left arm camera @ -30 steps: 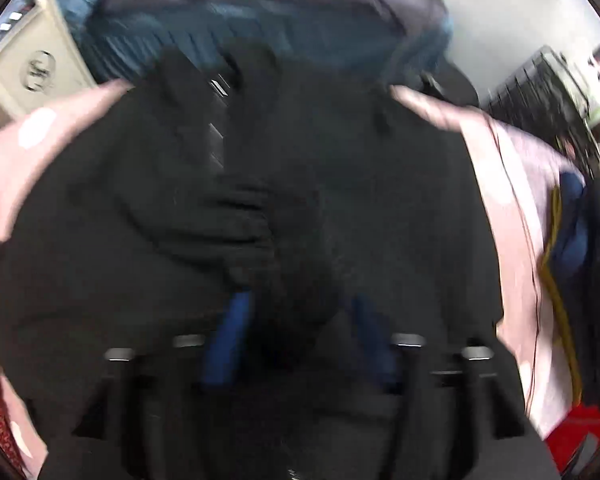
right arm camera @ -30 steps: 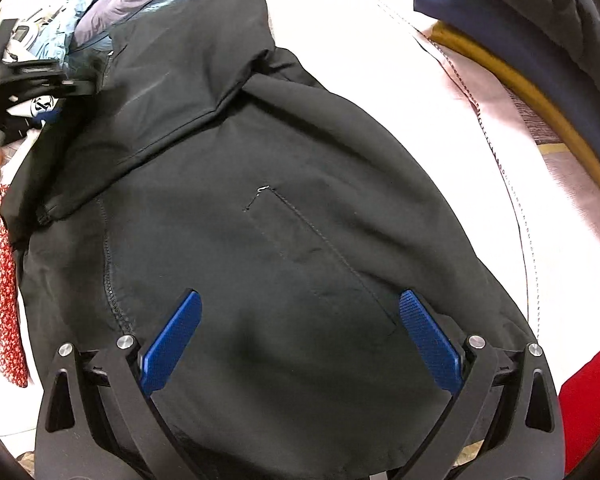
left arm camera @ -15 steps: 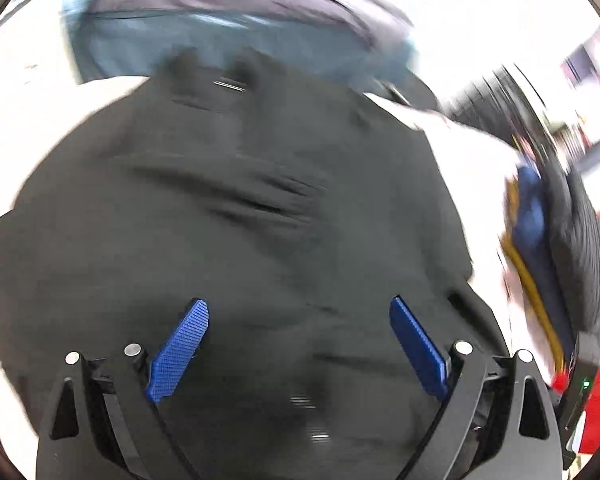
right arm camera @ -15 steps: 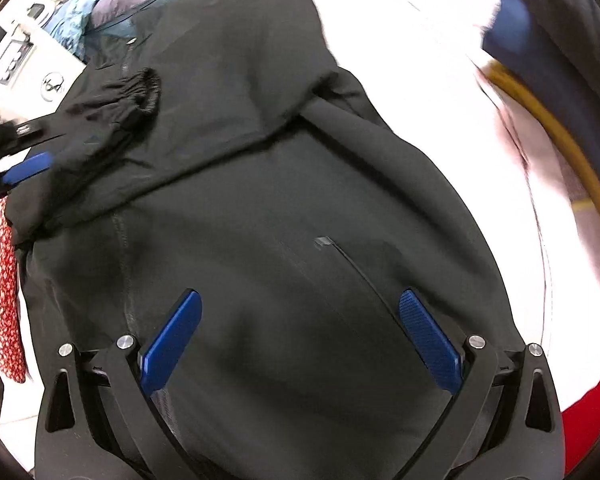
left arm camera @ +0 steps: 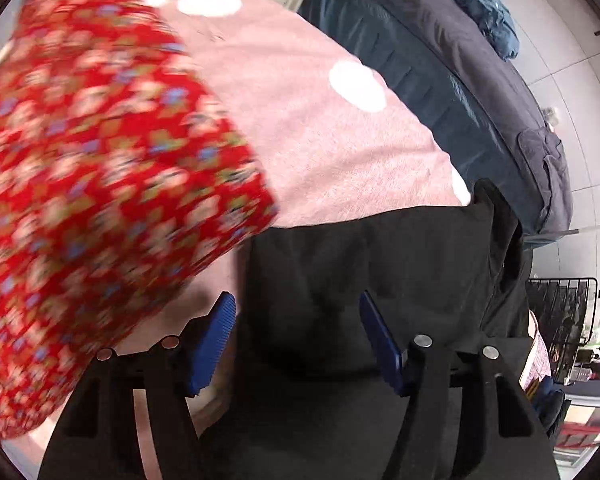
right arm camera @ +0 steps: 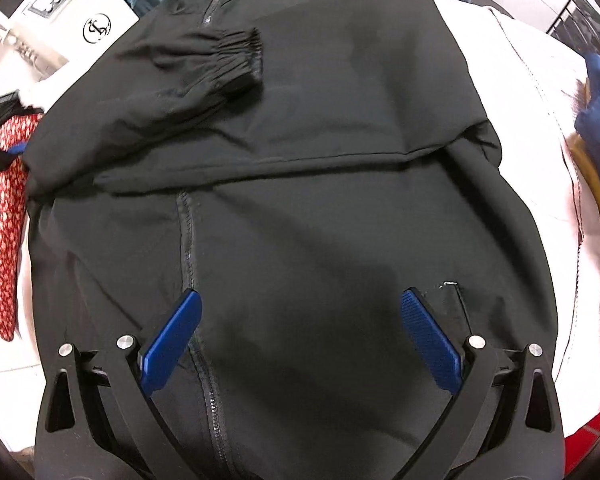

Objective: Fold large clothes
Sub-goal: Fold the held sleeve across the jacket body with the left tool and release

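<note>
With the black jacket (right arm camera: pixel 300 200) filling the middle of the right view, one sleeve (right arm camera: pixel 203 68) folded across its upper left, both the left gripper (left arm camera: pixel 297 340) and right gripper (right arm camera: pixel 300 332) hang apart and empty, so next pinch the lower hem squarely before folding upward.

Laundry or clothes-sorting corner indicated, home or shop cannot be told. Work surface covered by pink polka-dot cloth (left arm camera: pixel 324 148). Garments heaped all around: black jacket (right arm camera: pixel 300 160) spread flat, red floral fabric (left arm camera: pixel 91 168), dark grey and teal bedding-like pile (left arm camera: pixel 480 92), navy item (right arm camera: pixel 596 96). White appliance-like box with round logo (right arm camera: pixel 95 28) seen behind. Black wire rack (left arm camera: pixel 560 312) and tiled floor (left arm camera: pixel 572 40) seen beyond.
</note>
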Available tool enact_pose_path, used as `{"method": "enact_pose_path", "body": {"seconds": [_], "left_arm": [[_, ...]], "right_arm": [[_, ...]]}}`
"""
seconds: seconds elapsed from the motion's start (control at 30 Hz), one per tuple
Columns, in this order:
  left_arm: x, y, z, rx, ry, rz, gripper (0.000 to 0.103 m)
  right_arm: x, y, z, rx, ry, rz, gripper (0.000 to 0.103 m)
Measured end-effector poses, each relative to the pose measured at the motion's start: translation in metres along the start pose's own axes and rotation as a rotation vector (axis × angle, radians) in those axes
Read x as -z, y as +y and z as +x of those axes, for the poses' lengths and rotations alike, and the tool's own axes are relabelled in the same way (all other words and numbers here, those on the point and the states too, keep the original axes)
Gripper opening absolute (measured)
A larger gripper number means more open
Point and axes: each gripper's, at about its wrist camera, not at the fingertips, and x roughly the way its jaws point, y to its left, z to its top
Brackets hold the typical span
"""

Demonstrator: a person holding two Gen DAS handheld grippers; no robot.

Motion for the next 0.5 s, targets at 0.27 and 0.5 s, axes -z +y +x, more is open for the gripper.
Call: {"method": "enact_pose_path", "body": {"seconds": [0.27, 0.5], "left_arm": [[-0.021, -0.048, 0.009, -0.174, -0.119, 0.207, 0.003], [-0.063, -0.049, 0.008, -0.212, -0.142, 0.166, 0.004]], "right_arm": [[-0.006, -0.017, -0.007, 0.047, -0.003, 0.052, 0.098], [-0.015, -0.021, -0.002, 0.056, 0.003, 0.061, 0.098]]}}
